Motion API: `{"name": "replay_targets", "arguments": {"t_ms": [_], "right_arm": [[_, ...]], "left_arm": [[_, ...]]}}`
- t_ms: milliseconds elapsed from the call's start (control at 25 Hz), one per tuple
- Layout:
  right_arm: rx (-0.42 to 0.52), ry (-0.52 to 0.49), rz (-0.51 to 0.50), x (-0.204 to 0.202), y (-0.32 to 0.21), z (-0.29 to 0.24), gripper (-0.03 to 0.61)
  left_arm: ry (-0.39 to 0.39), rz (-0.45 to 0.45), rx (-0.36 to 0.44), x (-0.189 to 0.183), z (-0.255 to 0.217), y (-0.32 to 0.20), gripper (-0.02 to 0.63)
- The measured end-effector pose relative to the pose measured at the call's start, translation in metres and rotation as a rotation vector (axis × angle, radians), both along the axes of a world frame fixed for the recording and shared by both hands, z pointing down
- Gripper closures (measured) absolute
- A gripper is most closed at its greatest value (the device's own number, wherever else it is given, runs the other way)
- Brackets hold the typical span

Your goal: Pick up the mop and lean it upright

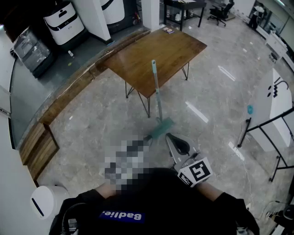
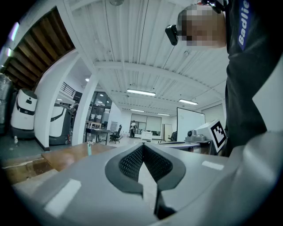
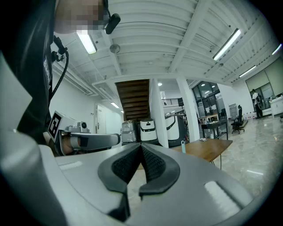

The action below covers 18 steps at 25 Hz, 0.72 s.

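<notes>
The mop [image 1: 156,92] leans on the table [image 1: 138,59] edge — it might slip on the shiny floor [image 1: 92,119] and fall, since the left gripper [image 2: 142,148] and right gripper [image 3: 140,148] are pinched shut, empty.

There was one mop [image 1: 157,98], one wooden table [image 1: 138,59], two white machines [image 1: 64,20] [image 1: 112,9] far left, and two grippers: left gripper [image 2: 142,148], right gripper [image 3: 140,149].

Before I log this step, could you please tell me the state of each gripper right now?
Left gripper: jaws closed, holding nothing.
Right gripper: jaws closed, holding nothing.
</notes>
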State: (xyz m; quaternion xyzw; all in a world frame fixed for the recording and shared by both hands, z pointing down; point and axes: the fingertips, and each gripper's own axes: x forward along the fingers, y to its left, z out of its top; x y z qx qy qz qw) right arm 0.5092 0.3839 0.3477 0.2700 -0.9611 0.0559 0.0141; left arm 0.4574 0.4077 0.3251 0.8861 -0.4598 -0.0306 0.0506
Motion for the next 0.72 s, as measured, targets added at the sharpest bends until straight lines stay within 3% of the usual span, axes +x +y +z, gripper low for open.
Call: {"name": "replay_targets", "arguments": {"t_ms": [160,360,720], "right_arm": [[0.003,0.0,-0.006,0.002,0.003,0.0,0.575],[-0.007,-0.014,-0.019,-0.002,0.005,-0.001,0.574],[-0.006,-0.033,-0.041,-0.022,0.007,-0.005,0.572]], "left_arm": [[0.015,0.01,0.034,0.005,-0.008,0.002,0.594],[0.003,-0.009,0.001,-0.001,-0.002,0.006,0.594],[0.032,-0.027,0.067,-0.022,-0.014,0.012,0.594]]}}
